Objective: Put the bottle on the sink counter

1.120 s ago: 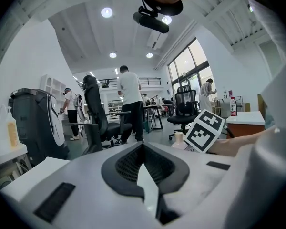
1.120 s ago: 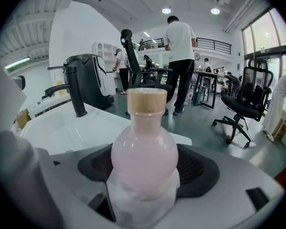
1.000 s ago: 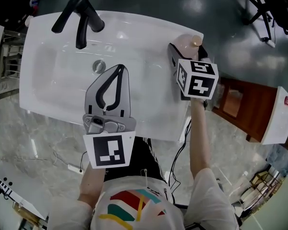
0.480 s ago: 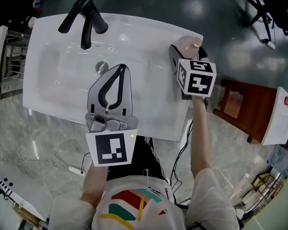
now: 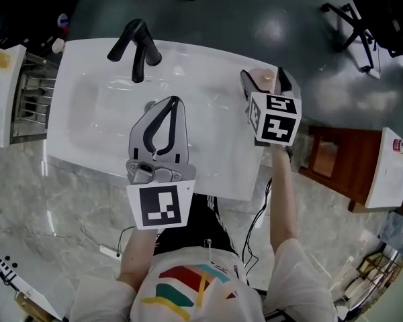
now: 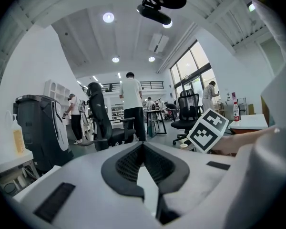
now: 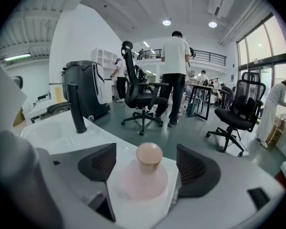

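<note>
Upright, the pale pink bottle point(image 5: 263, 79) stands on the far right corner of the white sink counter point(image 5: 221, 159). Around it, the right gripper point(image 7: 147, 162) has its jaws spread, one on either side. Over the basin, near the black faucet point(image 5: 138, 42), the left gripper point(image 5: 171, 102) hangs with jaws pressed together.
</note>
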Available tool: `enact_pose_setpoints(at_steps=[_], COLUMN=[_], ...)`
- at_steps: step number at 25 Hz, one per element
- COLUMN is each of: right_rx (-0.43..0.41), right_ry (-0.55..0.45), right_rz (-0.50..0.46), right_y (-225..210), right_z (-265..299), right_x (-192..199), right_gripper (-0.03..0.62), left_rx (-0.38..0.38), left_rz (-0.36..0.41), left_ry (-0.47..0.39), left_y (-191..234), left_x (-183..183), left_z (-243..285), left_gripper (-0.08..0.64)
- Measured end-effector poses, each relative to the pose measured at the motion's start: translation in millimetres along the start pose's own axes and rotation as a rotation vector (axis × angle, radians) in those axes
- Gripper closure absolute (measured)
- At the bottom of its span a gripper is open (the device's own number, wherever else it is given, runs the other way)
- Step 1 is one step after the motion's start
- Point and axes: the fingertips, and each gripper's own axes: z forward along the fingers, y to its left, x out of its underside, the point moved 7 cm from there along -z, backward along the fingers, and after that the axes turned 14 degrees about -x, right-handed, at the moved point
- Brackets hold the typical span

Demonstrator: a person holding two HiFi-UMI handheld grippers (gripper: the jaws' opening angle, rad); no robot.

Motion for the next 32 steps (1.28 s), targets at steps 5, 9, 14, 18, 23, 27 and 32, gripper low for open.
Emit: enact_pose_setpoints(at_steps=[5, 9, 14, 18, 23, 27, 32], right_rx=[0.006, 0.001, -0.009, -0.024, -0.069, -0.176, -0.228], right_ry=[-0.128, -0.272, -0.461, -0.569, -0.63, -0.625, -0.653], right_rz=[-0.019, -0.066, -0.135, -0.182, -0.235, -0.207, -0.278], right_y=[15, 40, 82, 115, 153, 185, 217], right_z=[-46, -93, -158, -207, -231, -236, -243], right_x=[-48, -94, -140, -162, -168, -149, -134], right_gripper=[0.209, 0.267, 0.411, 0.503, 0.545, 0.569, 0.58], left_rx=[-0.029, -0.057, -0.096, -0.121, -0.116, -0.151, -0.196], left_rz=[-0.026, -0.04, -0.054, -0.069, -0.037, -0.014, -0.025], left_ry=[-0.062, -0.132, -0.229, -0.277, -0.256, -0.254, -0.302], left_y=[12, 26, 42, 53, 68, 78, 87], left_x=[-32, -63, -101, -125, -140, -143, -147], left_z=[-8, -18, -38, -62, -87, -110, -134], left_gripper=[0.543, 0.543, 0.543, 0.543, 0.543, 0.543, 0.543])
